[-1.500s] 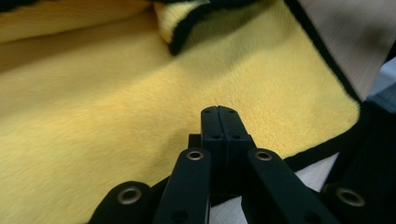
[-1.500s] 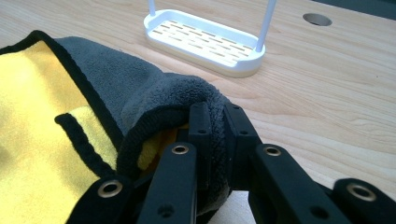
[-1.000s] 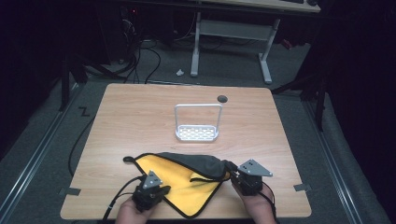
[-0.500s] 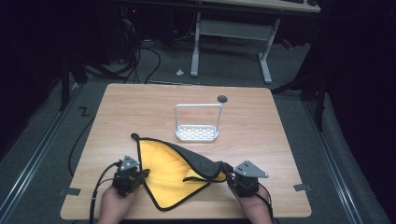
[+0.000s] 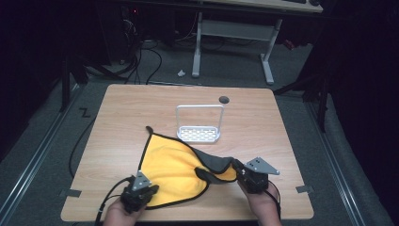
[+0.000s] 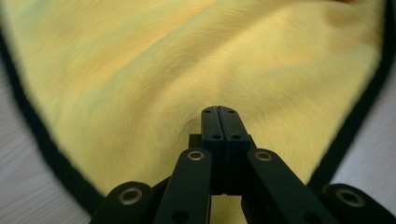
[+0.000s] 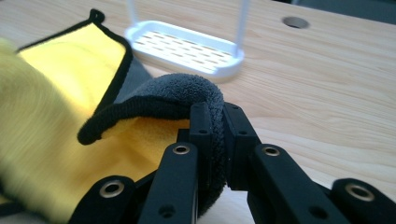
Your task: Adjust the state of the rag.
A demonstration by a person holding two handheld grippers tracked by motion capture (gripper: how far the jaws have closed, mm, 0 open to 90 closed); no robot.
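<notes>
A yellow cloth (image 5: 171, 165) with a black hem and a grey back lies spread on the near half of the wooden table (image 5: 127, 108). One corner points away at the upper left. My left gripper (image 5: 142, 182) sits at the cloth's near left edge. In the left gripper view its jaws are shut, and the yellow cloth (image 6: 154, 79) puckers at the left gripper's (image 6: 219, 112) tips. My right gripper (image 5: 240, 170) is shut on the cloth's right edge. There the grey back (image 7: 175, 91) folds over and runs between the right gripper's (image 7: 215, 112) jaws.
A small white slotted rack (image 5: 198, 133) with a tall wire handle stands just beyond the cloth, also in the right gripper view as the rack (image 7: 187, 46). A round cable hole (image 5: 224, 99) lies behind it. Bare wood spans the table's far half and both sides.
The cloth has opened from a grey-topped fold to a yellow spread with a corner flung to the upper left. The left gripper swung left, then came back to the near edge.
</notes>
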